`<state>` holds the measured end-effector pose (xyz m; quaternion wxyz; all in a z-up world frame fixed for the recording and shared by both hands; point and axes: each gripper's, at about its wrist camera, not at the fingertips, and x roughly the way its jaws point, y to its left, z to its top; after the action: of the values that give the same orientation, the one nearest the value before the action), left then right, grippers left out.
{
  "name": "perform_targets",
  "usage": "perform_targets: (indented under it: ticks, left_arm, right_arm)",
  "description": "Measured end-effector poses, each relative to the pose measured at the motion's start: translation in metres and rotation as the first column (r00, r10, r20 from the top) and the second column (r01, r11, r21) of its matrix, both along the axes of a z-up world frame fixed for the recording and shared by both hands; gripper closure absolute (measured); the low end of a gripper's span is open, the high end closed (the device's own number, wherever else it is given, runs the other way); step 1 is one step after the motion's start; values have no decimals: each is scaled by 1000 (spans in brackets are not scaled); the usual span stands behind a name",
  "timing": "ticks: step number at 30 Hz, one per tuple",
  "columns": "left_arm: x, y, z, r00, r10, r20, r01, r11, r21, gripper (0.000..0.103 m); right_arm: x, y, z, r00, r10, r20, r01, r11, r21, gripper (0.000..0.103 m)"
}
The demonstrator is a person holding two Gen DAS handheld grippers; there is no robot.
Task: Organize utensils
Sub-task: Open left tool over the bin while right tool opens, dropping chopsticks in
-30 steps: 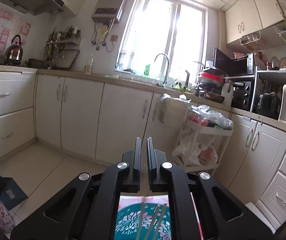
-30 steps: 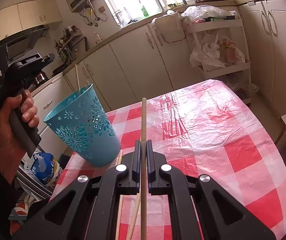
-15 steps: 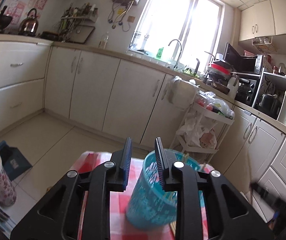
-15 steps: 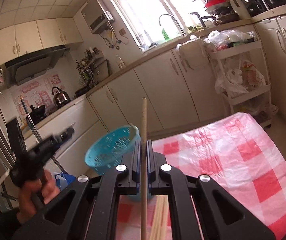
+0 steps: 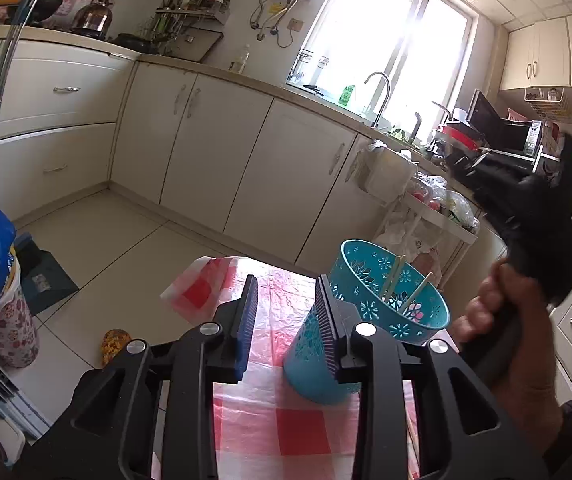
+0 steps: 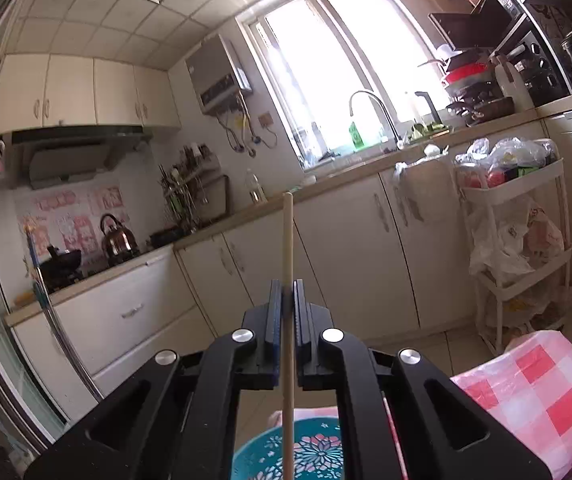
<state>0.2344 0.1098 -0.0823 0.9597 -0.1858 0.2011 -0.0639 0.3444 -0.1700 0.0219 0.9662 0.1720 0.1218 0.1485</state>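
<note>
1. My left gripper (image 5: 286,308) has its fingers (image 5: 245,312) set wide apart and holds nothing. The right-hand finger stands just beside the outer wall of the cup (image 5: 370,320); I cannot tell whether it touches.
2. The cup is teal plastic with cut-out flower patterns. It stands upright on the worktop (image 5: 286,432), which is covered by a red-and-white checked cloth under clear plastic.
3. Two pale chopsticks (image 5: 394,276) lean inside the cup, their upper ends rising to about rim level.
4. My right gripper (image 6: 288,300) has its fingers (image 6: 273,312) drawn narrow, clamped on a single wooden chopstick (image 6: 288,280). The stick runs straight along the fingers, with its upper end projecting well beyond them.
5. In the right wrist view the lower part of that chopstick passes down over the open mouth of the cup (image 6: 253,456), which sits directly below the gripper. I cannot tell whether the lower end is inside the cup or above its rim.
6. In the left wrist view my right hand (image 5: 506,336) is seen to the right of the cup, wrapped around the black handle of its gripper.
7. Beyond the worktop: cream kitchen cabinets (image 5: 245,160), a sink tap (image 5: 378,96) under the window, and a white trolley (image 6: 522,248) loaded with bags.
</note>
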Motion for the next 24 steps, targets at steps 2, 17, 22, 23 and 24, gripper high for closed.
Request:
perform_targets:
  ticks: [2, 17, 22, 23, 24]
  left_arm:
    - [-2, 1, 0, 1000, -1, -1, 1, 1000, -5, 72]
    - [-52, -9, 4, 999, 11, -33, -10, 999, 35, 60]
    - [-73, -32, 4, 998, -17, -59, 23, 995, 101, 53]
    - [-77, -37, 4, 998, -23, -66, 31, 993, 114, 52]
    - [-82, -44, 4, 997, -29, -74, 39, 991, 132, 52]
  right_arm:
    - [-2, 2, -14, 999, 10, -40, -11, 1000, -25, 95]
    - [-148, -46, -78, 970, 43, -241, -78, 987, -141, 57]
    - [-207, -79, -130, 930, -39, -367, -29, 983, -179, 57]
    - [-212, -85, -137, 920, -53, -388, -18, 984, -177, 57]
    - [-217, -94, -144, 907, -66, -417, 1, 988, -155, 57]
